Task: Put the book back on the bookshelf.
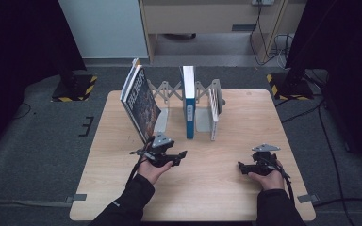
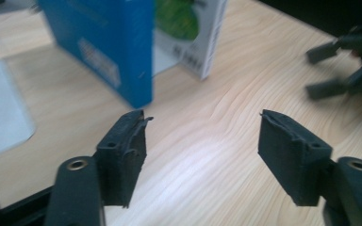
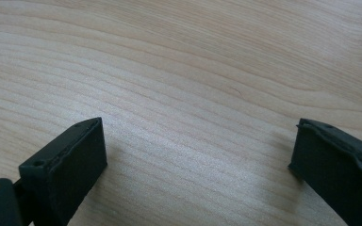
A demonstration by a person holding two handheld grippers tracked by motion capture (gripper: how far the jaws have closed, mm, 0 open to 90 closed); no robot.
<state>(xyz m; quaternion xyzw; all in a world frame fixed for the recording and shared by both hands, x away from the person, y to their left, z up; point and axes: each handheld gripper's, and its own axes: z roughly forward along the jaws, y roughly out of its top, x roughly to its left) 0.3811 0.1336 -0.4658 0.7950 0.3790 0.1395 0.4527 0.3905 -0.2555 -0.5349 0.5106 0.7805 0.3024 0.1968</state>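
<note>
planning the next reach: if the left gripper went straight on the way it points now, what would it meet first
Probably nothing close: the left gripper, jaws open, aims between the blue book and the right gripper; depth unclear.

Grey accordion book rack [image 1: 202, 92] on wooden table [image 1: 217, 188], yellow-black striped stand bases [image 1: 78, 89] behind

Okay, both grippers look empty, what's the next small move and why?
Probably bring the open left gripper back to the leaning dark book and stand it upright: it tilts against the expanding rack, while the blue book stands straight.
</note>
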